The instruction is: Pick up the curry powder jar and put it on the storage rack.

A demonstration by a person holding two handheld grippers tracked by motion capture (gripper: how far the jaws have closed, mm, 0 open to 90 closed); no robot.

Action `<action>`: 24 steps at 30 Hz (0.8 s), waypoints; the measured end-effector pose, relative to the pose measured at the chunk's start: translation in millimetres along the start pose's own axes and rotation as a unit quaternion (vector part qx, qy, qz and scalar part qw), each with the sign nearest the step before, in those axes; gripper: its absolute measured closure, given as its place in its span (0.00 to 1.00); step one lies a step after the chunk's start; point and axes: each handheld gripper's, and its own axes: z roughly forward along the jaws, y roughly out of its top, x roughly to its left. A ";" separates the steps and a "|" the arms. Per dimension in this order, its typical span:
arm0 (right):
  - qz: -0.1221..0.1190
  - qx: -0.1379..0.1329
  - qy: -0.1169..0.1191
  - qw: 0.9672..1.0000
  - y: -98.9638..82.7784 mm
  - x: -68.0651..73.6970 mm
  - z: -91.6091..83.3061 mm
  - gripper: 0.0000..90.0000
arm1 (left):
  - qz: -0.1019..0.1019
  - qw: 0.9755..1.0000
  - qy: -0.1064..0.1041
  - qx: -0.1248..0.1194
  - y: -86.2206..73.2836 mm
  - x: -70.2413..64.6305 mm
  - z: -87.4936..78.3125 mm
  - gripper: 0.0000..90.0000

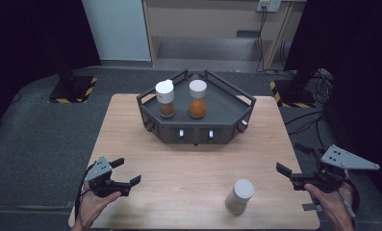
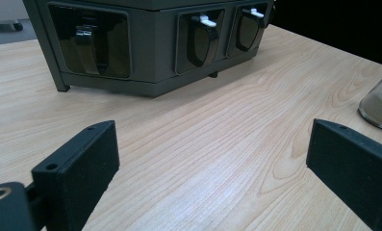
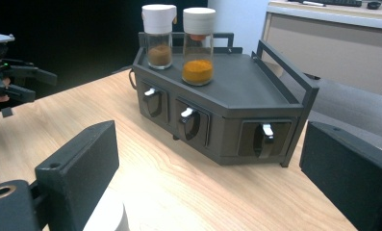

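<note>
High view has my right gripper (image 1: pixel 286 174) wide open beside the lone jar (image 1: pixel 239 196) on the bench (image 1: pixel 188 183), so I should square it before closing.

Jar (image 2: pixel 378 107) cut off at 3 o'clock edge in left gripper view, its white lid (image 3: pixel 107 217) clipped at 6 o'clock in right gripper view; grey contents too dim to identify.
</note>
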 end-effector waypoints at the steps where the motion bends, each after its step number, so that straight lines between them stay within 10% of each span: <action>1: 0.004 0.000 0.001 1.000 -2.6 -0.7 -0.2 0.08 | 0.000 1.000 0.000 0.000 0.1 -0.1 0.1 0.03; 24: 0.044 0.011 -0.014 0.999 -55.5 2.4 15.2 0.08 | 0.000 1.000 0.001 0.001 0.2 -0.3 0.2 0.03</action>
